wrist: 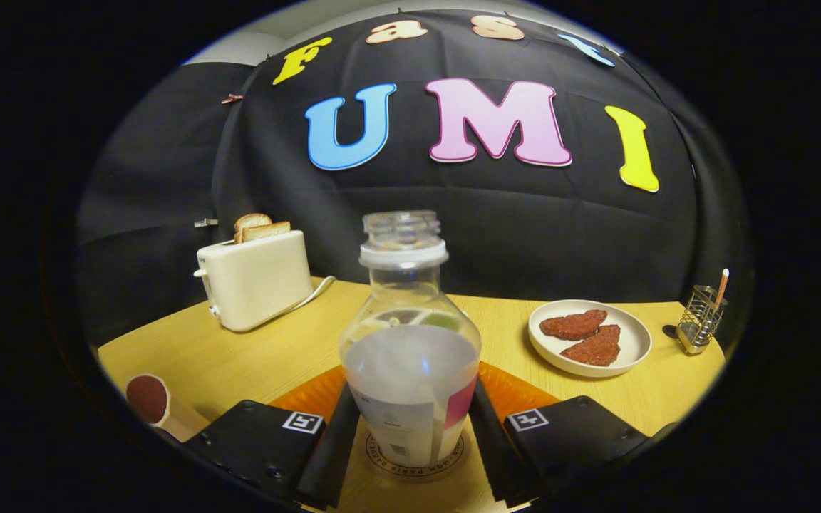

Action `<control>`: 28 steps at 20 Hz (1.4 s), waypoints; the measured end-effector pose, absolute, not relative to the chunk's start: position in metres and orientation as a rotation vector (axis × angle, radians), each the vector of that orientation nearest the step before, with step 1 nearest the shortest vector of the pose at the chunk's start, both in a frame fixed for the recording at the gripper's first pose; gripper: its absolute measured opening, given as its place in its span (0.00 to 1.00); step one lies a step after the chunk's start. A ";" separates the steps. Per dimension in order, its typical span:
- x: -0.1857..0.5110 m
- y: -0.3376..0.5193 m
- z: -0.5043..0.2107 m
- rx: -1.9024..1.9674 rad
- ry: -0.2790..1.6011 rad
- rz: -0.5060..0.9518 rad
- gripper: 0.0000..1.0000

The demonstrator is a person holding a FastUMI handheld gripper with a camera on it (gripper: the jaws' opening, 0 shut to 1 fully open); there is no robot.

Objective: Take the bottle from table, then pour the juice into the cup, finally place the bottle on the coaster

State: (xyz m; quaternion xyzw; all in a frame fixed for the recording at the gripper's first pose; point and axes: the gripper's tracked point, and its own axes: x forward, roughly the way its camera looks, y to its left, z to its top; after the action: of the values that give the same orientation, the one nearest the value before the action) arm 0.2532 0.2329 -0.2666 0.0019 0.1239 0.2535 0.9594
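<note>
The black two-finger tool (410, 427) has its fingers (336, 434) standing on either side of a clear plastic bottle with an open threaded neck and a white collar (409, 342). Each finger lies right against the bottle's lower wall, so the tool appears to be pinching the bottle. The bottle stands upright, part filled with a pale milky juice, with a white and pink label low on its side. Its base sits on a round tan coaster with printed lettering round the rim (417, 467), which lies on an orange mat (517, 392) on the yellow wooden tabletop (275, 349).

Taking the bottle as the landmark: beyond it and to its left stands a cream toaster (254, 278) with two slices of toast (261, 226) poking out of the top and a white cord trailing toward the bottle. To the bottle's right, a little farther back, is a round cream plate (635, 349) bearing two reddish-brown patties (585, 335). Farther right again stands a small wire holder (699, 317) with a thin stick in it. Near the left finger, to the bottle's left, is a pale cup with a dark red inside (150, 400).
</note>
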 end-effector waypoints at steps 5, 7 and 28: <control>0.245 0.220 -0.264 -0.049 0.278 0.468 0.98; 0.237 0.216 -0.258 -0.071 0.292 0.471 0.98; 0.058 0.073 0.035 -0.161 -0.031 0.324 0.97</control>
State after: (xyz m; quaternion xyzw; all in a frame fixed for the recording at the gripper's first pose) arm 0.0579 0.0732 0.0352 -0.0802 -0.0153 0.1609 0.9836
